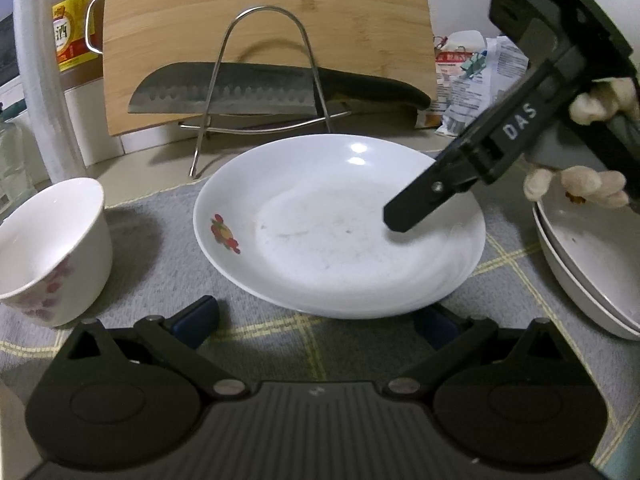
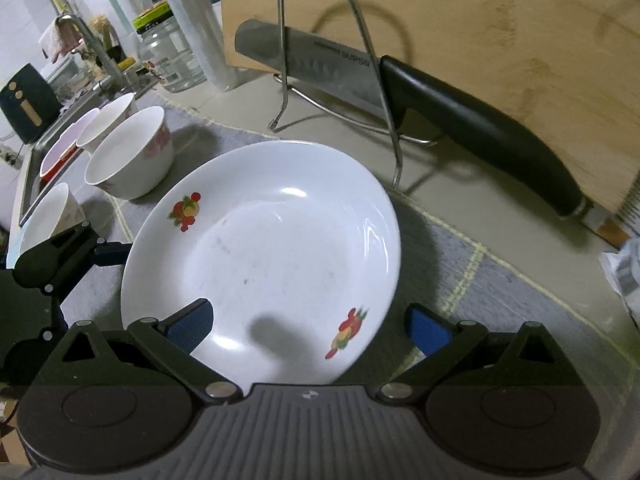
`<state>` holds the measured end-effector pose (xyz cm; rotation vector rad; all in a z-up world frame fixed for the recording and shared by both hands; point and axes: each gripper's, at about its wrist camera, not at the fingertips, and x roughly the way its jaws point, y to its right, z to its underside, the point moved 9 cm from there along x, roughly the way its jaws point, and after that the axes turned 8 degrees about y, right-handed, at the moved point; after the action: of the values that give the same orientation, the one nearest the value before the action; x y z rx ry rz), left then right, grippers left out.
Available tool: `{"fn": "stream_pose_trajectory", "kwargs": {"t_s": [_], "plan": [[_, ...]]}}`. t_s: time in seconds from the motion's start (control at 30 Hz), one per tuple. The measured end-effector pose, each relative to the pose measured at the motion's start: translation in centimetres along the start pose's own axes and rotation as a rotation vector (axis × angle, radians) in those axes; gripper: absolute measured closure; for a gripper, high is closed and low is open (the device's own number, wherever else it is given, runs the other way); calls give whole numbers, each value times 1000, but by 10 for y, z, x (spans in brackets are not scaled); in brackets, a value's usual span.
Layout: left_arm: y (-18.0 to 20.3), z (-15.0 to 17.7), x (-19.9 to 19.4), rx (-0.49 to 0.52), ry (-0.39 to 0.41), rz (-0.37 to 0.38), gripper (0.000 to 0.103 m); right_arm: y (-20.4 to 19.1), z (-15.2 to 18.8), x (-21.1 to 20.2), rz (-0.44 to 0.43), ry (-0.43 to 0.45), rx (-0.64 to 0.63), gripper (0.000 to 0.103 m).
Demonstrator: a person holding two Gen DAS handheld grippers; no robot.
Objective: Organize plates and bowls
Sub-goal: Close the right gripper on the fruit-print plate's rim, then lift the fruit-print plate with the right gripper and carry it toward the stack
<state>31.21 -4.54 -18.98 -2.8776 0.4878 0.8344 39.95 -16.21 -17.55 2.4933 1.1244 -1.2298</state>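
While the white plate (image 1: 340,232) with red fruit decals lies flat on the grey checked mat (image 1: 160,288), both tools are gathered round it. Left gripper (image 1: 316,320): jaws spread wide, blue pads at either side of the plate's near rim, apparently not touching it. Right gripper (image 2: 308,326): jaws likewise spread, one pad over the plate's inside and the other outside its rim on the mat; from the left wrist view one black finger (image 1: 420,204) hangs over the plate's right side, contact uncertain. Left of the plate: white bowl (image 1: 52,252) with pink flower print, upright on the mat; further bowls (image 2: 108,124) stand behind it near the sink edge. Right of the plate: stacked white dishes (image 1: 592,276). Behind, on the surface: wire rack (image 1: 264,92), a kitchen knife (image 1: 276,90) with black handle laid across it, a bamboo cutting board (image 1: 264,12) leaning upright.
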Motion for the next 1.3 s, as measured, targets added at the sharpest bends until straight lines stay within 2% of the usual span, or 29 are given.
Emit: {"fn": "stream_pose_trajectory", "kwargs": {"t_s": [0.23, 0.47, 0.63, 0.97, 1.3], "plan": [[1, -3, 2, 19, -26, 32, 0, 0, -9, 6, -37, 16, -8, 0], [11, -3, 3, 79, -22, 130, 1, 0, -12, 8, -61, 24, -26, 0], [8, -4, 3, 64, -9, 165, 1, 0, -14, 9, -72, 27, -41, 0], [2, -7, 0, 99, 13, 150, 1, 2, -22, 12, -105, 40, 13, 0], [4, -7, 1, 124, 13, 150, 1, -1, -29, 16, -99, 54, -1, 2]]}}
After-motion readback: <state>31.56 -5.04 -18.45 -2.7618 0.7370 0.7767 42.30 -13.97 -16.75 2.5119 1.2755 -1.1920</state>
